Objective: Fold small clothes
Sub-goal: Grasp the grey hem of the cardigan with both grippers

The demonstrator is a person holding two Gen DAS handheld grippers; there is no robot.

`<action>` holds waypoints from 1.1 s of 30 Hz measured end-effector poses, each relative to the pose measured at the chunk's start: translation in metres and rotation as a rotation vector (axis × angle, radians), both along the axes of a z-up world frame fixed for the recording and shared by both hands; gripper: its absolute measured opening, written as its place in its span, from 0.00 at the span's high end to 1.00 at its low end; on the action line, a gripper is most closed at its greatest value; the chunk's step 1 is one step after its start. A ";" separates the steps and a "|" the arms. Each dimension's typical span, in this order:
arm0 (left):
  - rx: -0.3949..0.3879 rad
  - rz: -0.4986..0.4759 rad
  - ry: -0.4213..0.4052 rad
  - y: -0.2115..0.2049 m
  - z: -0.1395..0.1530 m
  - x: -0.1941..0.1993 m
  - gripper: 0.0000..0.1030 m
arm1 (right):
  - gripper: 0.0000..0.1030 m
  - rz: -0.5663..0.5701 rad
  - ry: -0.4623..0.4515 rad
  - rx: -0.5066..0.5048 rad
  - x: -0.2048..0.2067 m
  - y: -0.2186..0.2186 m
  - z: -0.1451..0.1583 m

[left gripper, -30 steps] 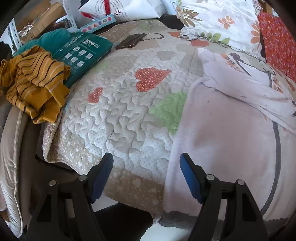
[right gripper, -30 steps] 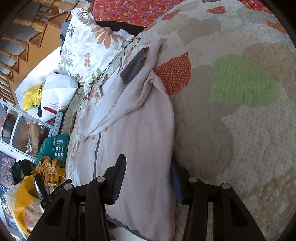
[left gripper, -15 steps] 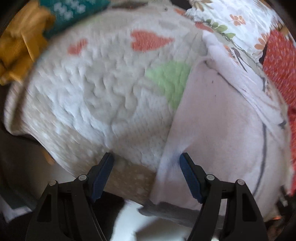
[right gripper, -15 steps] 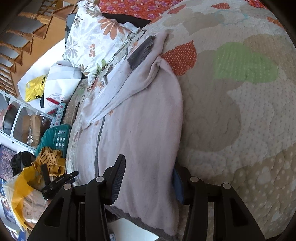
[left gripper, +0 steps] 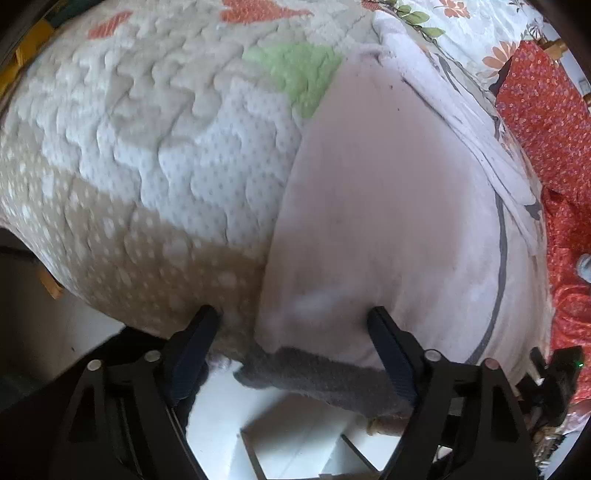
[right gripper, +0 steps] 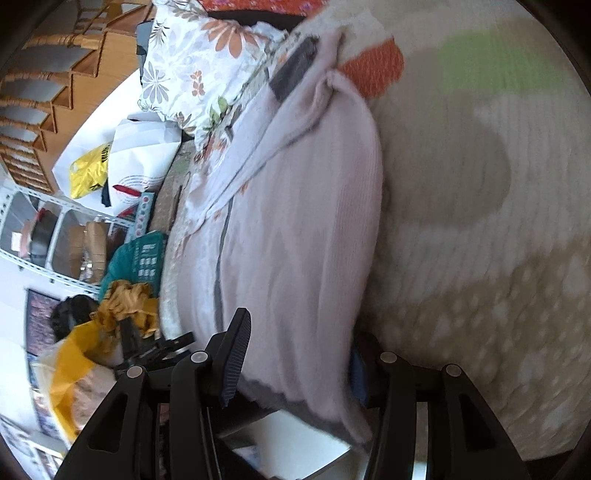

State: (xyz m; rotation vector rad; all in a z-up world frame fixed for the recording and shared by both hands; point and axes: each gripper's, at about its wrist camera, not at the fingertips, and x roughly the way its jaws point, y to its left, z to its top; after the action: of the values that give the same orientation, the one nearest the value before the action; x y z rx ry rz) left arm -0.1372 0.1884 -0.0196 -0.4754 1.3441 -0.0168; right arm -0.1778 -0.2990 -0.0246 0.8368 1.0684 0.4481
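Pale pink top [left gripper: 388, 206] w/ grey hem, flat on quilt [left gripper: 147, 155].

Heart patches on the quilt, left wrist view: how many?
3: a small orange heart patch at top left, a larger orange heart patch cut by the top edge, a green heart patch partly under the pale pink garment. More may be hidden.

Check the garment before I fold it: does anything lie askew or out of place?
Yes. The pale pink garment hangs its grey hem over the quilt edge, and one sleeve lies bunched diagonally across its top.
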 end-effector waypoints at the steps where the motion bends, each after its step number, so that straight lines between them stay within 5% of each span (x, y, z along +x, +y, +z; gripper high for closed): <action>1: -0.008 -0.005 0.004 -0.001 -0.001 -0.002 0.24 | 0.49 0.003 0.003 0.007 -0.003 0.002 -0.001; 7: -0.103 -0.035 0.096 -0.014 -0.022 -0.015 0.35 | 0.49 0.037 0.024 0.000 -0.019 0.017 -0.006; 14: -0.133 -0.024 0.086 -0.027 -0.016 -0.030 0.88 | 0.56 0.119 0.071 -0.052 -0.036 0.046 -0.021; 16: -0.132 0.002 0.061 -0.027 -0.009 -0.038 0.89 | 0.89 0.147 0.056 -0.128 -0.038 0.054 -0.017; 17: -0.131 0.015 0.044 -0.026 -0.004 -0.041 0.89 | 0.94 0.152 0.049 -0.139 -0.039 0.055 -0.016; 25: -0.192 0.047 -0.152 -0.015 0.067 -0.049 0.90 | 0.95 0.166 -0.138 -0.099 -0.035 0.049 0.052; 33: -0.175 0.037 -0.372 -0.023 0.151 0.081 0.92 | 0.95 0.108 -0.311 -0.140 0.043 0.037 0.139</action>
State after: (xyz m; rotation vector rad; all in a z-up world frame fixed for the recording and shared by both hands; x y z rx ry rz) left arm -0.0558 0.1655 0.1316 -0.6122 0.9725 -0.1851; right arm -0.1346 -0.2616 0.1148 0.5653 0.8474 0.5677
